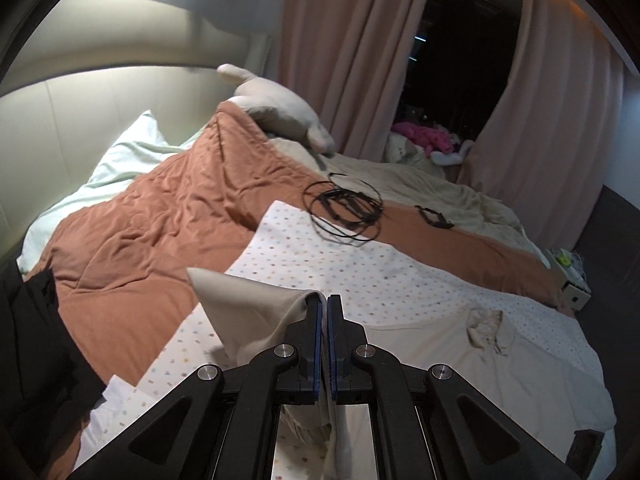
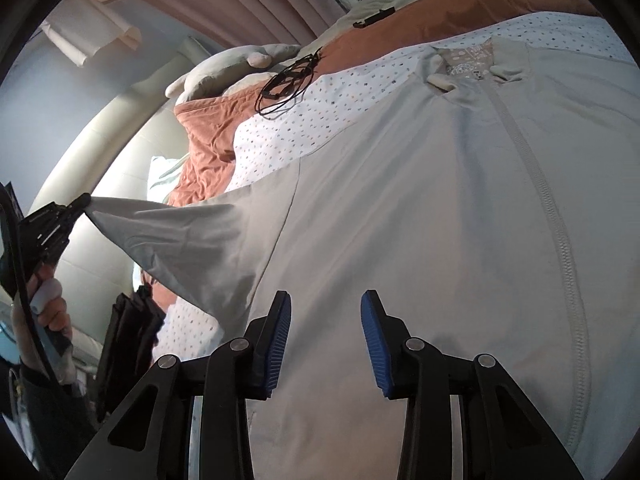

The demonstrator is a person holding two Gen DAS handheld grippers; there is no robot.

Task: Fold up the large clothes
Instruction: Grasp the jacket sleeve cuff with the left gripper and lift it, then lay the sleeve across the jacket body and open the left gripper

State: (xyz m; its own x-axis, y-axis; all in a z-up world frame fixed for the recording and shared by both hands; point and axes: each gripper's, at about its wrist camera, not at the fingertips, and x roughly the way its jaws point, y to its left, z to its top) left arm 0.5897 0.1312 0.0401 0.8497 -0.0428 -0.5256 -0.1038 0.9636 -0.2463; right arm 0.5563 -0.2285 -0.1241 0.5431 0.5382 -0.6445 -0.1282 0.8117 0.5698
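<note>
Meanwhile left tongs pinch the beige garment; right tongs gape empty, black cable beyond.

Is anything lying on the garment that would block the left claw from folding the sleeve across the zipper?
Nothing visible. The left claw grips the sleeve; the garment around the zipper is bare. The black cable lies beyond it, on the blankets.

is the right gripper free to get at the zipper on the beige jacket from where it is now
Probably yes. The right gripper is open and holds nothing, hovering over the beige jacket. The zipper lies exposed to its right with nothing on it. The left gripper, pinching the sleeve, is on the opposite side.
</note>
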